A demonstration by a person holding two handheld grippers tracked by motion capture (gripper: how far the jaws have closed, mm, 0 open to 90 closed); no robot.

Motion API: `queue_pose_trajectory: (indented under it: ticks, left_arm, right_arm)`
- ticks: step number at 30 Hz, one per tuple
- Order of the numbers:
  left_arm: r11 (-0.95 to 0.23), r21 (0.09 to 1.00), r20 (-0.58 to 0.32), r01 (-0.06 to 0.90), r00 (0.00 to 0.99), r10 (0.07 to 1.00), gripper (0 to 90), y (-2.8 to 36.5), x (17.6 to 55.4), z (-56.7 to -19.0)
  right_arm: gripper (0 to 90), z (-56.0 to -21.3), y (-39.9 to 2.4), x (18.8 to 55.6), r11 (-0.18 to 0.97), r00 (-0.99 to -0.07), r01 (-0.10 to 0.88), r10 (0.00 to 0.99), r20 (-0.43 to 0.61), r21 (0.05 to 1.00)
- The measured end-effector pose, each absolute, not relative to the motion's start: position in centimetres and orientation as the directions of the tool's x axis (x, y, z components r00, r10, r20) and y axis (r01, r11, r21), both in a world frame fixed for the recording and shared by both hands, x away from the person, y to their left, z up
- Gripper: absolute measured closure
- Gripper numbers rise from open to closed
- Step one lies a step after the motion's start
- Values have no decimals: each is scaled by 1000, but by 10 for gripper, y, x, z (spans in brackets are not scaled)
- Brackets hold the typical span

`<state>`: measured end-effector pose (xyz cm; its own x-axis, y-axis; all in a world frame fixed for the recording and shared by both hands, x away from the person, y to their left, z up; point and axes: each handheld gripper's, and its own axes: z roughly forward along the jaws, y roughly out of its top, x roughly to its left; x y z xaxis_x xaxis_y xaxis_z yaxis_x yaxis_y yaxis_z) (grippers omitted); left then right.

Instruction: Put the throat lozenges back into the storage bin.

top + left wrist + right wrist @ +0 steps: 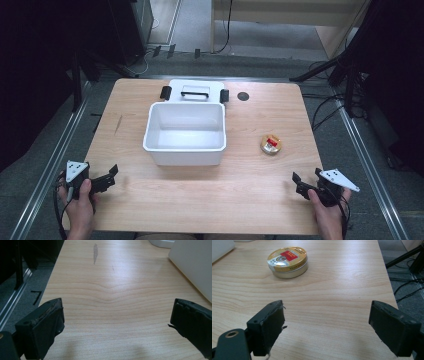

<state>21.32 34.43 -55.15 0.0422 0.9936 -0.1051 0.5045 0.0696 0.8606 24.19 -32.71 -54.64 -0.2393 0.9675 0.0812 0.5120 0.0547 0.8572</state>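
**Two tools at rest, nothing gripped**

Both tools sit low in the high view under my control: the left tool (111, 176) at lower left, the right tool (298, 184) at lower right, each with its jaws spread apart and empty over bare wood. At the frame's centre the table (250, 200) carries an open white bin (184, 133), with its white lid (195, 91) touching its far rim. Right of the bin, well apart from it, lies a round gold tin (287, 262) with a red label, ahead of my right tool.
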Motion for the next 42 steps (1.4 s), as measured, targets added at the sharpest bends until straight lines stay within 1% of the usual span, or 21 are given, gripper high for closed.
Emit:
queue_pose_trajectory:
  ticks: [5,13,15,17,20,23,30,31,32,33,34,39,42]
  left_arm:
    - [76,864,-113,497,44,993,0,345,213,-552]
    - [93,861,-138,500,54,989,0,347,213,-552]
    - [96,858,-145,504,60,988,0,348,213,-552]
    - [97,855,-153,509,68,986,0,348,214,-552]
    - [98,854,-154,510,69,986,0,348,214,-552]
    - [83,859,-149,506,92,985,0,348,214,-552]
    - [78,863,-146,499,99,984,0,347,213,-552]
    - [81,862,-148,500,96,984,0,347,213,-552]
    - [81,862,-148,500,96,984,0,347,213,-552]
    - [86,861,-151,501,91,984,0,348,213,-552]
    - [86,861,-151,501,91,984,0,348,213,-552]
    - [89,858,-153,505,88,984,0,348,213,-552]
    - [87,858,-152,506,89,984,0,348,213,-552]
  right_arm:
    - [132,-546,-328,242,44,-228,516,970,87,856]
    - [132,-546,-328,245,65,-252,536,964,86,842]
    - [132,-546,-330,245,53,-258,541,960,106,840]
    - [133,-545,-333,246,33,-275,558,950,148,829]
    - [133,-545,-334,246,38,-290,567,944,156,823]
    - [133,-542,-334,248,59,-292,588,945,144,806]
    - [133,-528,-332,254,97,-304,616,945,122,782]
    - [133,-524,-330,258,111,-309,650,942,128,752]
    - [133,-524,-330,258,111,-309,650,942,128,752]
    - [133,-521,-328,262,138,-318,671,941,115,729]
    - [133,-521,-328,262,138,-318,671,941,115,729]
    - [133,-514,-318,276,219,-356,706,932,69,673]
    - [133,-511,-314,281,246,-369,716,928,55,654]
